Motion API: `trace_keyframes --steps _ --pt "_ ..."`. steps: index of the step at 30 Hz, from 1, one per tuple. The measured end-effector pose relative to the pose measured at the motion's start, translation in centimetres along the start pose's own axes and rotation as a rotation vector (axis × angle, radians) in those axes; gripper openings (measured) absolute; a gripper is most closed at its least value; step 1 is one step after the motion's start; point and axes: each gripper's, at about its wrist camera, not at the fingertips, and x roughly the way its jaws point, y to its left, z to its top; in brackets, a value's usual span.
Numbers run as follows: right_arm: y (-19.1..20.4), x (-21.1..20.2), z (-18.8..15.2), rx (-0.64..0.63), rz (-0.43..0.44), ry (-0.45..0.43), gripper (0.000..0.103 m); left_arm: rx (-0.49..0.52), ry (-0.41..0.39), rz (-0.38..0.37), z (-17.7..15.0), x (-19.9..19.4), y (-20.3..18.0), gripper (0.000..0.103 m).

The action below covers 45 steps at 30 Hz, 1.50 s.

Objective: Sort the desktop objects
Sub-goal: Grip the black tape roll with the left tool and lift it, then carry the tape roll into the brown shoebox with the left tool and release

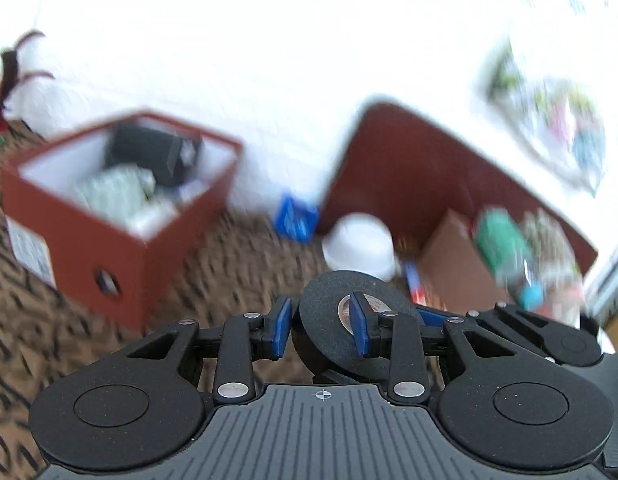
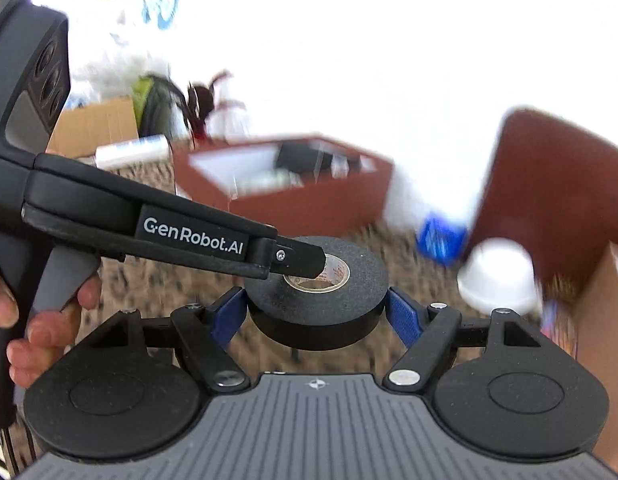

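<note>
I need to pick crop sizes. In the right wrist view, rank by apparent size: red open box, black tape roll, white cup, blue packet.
1. Red open box
2. Black tape roll, enlarged by nearness
3. White cup
4. Blue packet

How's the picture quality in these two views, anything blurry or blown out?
Left wrist view: the tape roll and left tool are sharp, the red box and patterned surface motion-smeared, the background blown out white. Right wrist view: tape and right tool crisp, the white cup blurred, edges fisheye-bent.
</note>
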Motion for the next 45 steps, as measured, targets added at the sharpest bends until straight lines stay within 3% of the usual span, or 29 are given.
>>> trace_keyframes --steps 5,12,19,28,32,33,34,38,40,45 --pt "0.2 2.7 4.9 -0.022 0.061 -0.078 0.079 -0.04 -0.107 0.043 4.5 -0.7 2.6 0.039" --pt "0.9 9.4 9.5 -0.046 0.137 -0.096 0.079 -0.087 -0.156 0.114 9.0 0.7 8.4 0.04" --pt "1.8 16.9 11.3 -0.053 0.191 -0.033 0.079 -0.173 -0.128 0.138 10.7 4.2 15.0 0.041" --pt "2.1 22.4 11.9 -0.093 0.223 0.041 0.08 -0.166 -0.075 0.193 11.7 7.6 18.5 0.041" --pt "2.9 24.0 12.4 -0.131 0.229 0.059 0.08 -0.187 -0.063 0.208 12.0 8.2 19.4 0.059" --pt "3.3 24.5 12.4 -0.147 0.227 0.075 0.08 -0.208 -0.058 0.189 12.0 8.2 19.7 0.074" --pt "3.7 24.9 12.3 -0.168 0.221 0.098 0.08 -0.222 -0.058 0.166 11.9 8.1 19.8 0.081" --pt "4.8 24.0 11.6 -0.243 0.13 0.043 0.095 -0.165 -0.07 0.162 11.8 7.1 18.5 0.101" --pt "4.6 23.2 11.4 -0.237 0.136 0.034 0.096 -0.145 -0.094 0.192 11.5 6.3 17.9 0.103" --pt "3.7 20.8 11.4 -0.149 0.121 -0.007 0.101 -0.158 -0.066 0.157 10.6 5.5 16.9 0.103"
